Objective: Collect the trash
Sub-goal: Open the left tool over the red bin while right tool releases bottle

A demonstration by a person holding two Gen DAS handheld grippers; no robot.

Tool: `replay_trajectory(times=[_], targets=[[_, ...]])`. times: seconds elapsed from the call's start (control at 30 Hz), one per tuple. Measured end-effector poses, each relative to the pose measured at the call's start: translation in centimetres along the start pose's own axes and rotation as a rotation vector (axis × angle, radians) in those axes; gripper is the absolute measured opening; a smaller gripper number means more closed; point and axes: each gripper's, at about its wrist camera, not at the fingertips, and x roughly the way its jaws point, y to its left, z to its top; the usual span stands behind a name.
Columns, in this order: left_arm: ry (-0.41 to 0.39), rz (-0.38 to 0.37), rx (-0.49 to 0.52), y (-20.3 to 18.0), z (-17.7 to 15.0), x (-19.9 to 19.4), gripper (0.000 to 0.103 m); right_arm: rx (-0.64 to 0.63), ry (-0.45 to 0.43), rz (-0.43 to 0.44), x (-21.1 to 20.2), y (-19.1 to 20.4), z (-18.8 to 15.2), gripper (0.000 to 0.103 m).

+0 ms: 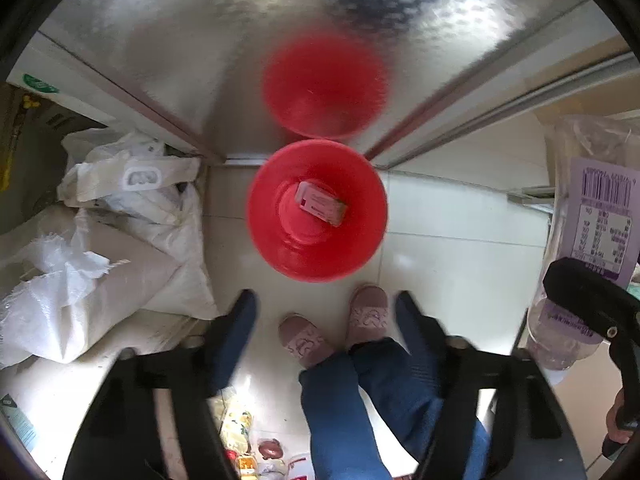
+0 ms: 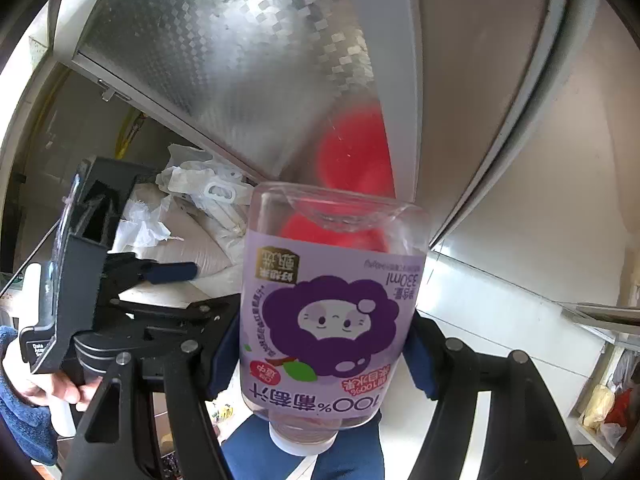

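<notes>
bin (image 1: pixel 256 216) sits below our empty, spread left hand-held gripper (image 1: pixel 326 304); our right hand-held gripper (image 2: pixel 320 354) clamps the bottle (image 2: pixel 332 312) upside down, ready to drop.

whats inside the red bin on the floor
One small pinkish carton lies flat on the bottom of the red bin; the floor around it looks bare. Anything beneath the carton is covered.

Left wrist view looks straight down from well above onto round red plastic bin (image 1: pixel 317 210) on pale tiled floor (image 1: pixel 460 248). Right wrist view faces steeply down, very close behind clear purple-labelled juice bottle (image 2: pixel 332 312). Both share the bin, the bottle and the white crumpled sacks (image 1: pixel 120 216).
</notes>
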Motion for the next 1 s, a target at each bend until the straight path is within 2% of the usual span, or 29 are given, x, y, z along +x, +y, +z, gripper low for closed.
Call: replay_trajectory(times=[0.03,0.3,0.5,0.57,1.0], targets=[[-0.016,0.012,-0.003,0.2,-0.1,-0.2,0.082,-0.005,-0.002,0.002,0.1,-0.1,0.0,0.067],[-0.062,0.019,-0.08,3.4,-0.4,0.0,0.089,-0.05,0.028,0.008,1.2,0.0,-0.1,0.068],[-0.063,0.028,-0.105,5.6,-1.0,1.3,0.094,-0.113,0.049,0.009,2.5,1.2,0.1,0.068],[-0.068,0.041,-0.106,6.1,-1.2,1.7,0.103,-0.133,0.056,0.005,3.1,1.5,0.2,0.068],[-0.058,0.024,-0.134,8.5,-2.7,3.3,0.103,-0.239,0.076,-0.047,6.2,2.9,1.2,0.068]])
